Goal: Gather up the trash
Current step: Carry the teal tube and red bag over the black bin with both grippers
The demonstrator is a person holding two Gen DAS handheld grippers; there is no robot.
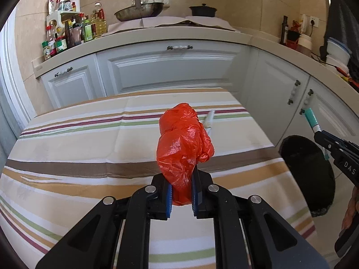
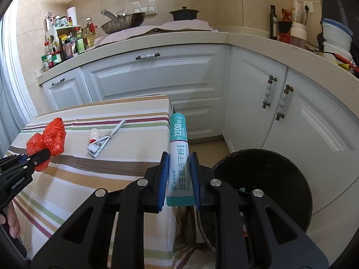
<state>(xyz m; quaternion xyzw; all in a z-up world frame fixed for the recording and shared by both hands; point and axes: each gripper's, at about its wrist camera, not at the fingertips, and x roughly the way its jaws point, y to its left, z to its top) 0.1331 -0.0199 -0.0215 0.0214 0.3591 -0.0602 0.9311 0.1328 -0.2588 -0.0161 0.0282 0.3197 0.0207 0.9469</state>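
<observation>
Red plastic bag (image 1: 182,148) pinched in left tongs (image 1: 181,192), teal sachet (image 2: 179,159) clamped in right tongs (image 2: 179,179); slippery, liable to slide out short of the bin (image 2: 269,179); wrappers (image 2: 105,139) left on desk (image 2: 78,179).

Both grippers, left (image 1: 181,192) and right (image 2: 178,180), are black, with blue ribbed pads, silver round bolts, and white lettering on their sides.

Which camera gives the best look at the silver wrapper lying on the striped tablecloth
The right wrist view. There the silver wrapper lies in the open on the striped tablecloth, its crumpled length fully visible. In the left wrist view the red plastic bag held in the left gripper hides nearly all of it.
</observation>
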